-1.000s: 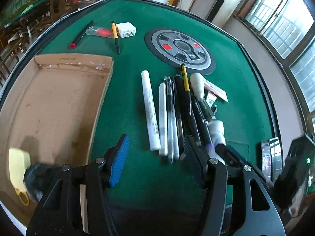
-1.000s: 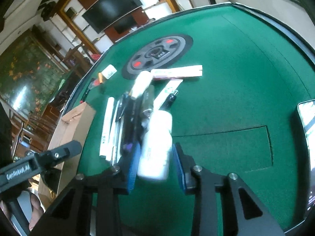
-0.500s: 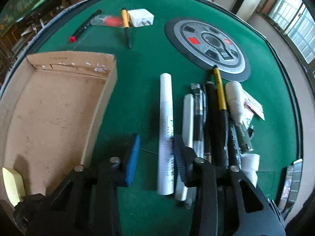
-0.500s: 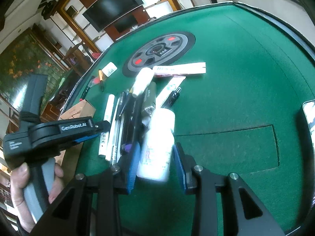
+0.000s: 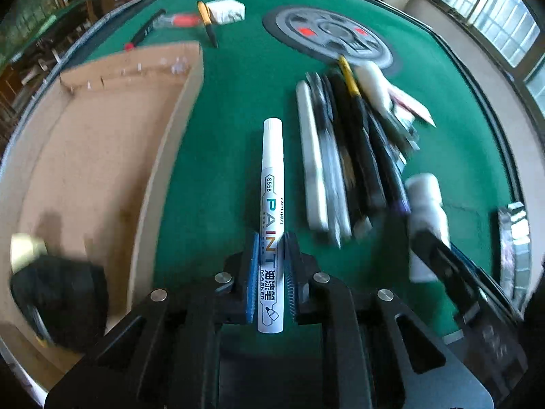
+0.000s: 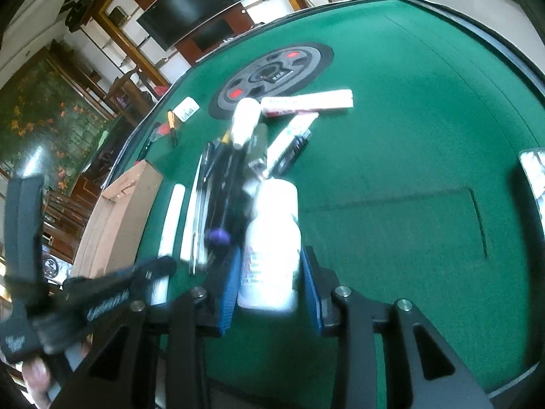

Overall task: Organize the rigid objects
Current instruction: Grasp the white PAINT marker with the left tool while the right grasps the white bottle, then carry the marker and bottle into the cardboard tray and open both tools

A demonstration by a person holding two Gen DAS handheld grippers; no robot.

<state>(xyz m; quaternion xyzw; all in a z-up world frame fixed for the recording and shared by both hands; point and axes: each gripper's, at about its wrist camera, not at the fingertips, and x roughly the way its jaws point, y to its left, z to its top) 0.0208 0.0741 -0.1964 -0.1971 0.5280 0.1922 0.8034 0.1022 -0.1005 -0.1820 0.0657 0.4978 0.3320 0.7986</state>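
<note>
My left gripper (image 5: 271, 255) is shut on a white paint marker (image 5: 271, 184), which points away from me over the green table. A cardboard tray (image 5: 102, 143) lies to its left. A row of pens and markers (image 5: 344, 156) lies to its right. My right gripper (image 6: 269, 269) is shut on a white bottle (image 6: 272, 235), just right of the same pen row (image 6: 218, 191). The bottle also shows in the left wrist view (image 5: 425, 204). The left gripper's body crosses the lower left of the right wrist view.
A round grey dial (image 5: 328, 35) sits at the table's centre. A yellow-black pen (image 5: 207, 24), a white adapter (image 5: 226, 10) and a red-tipped pen (image 5: 144, 32) lie at the far side. A pink flat box (image 6: 306, 104) lies near the dial. A dark object (image 5: 61, 300) sits in the tray's near corner.
My left gripper moved in over the white paint marker and closed on it. My right gripper stays shut on the white bottle, which shifted little.
</note>
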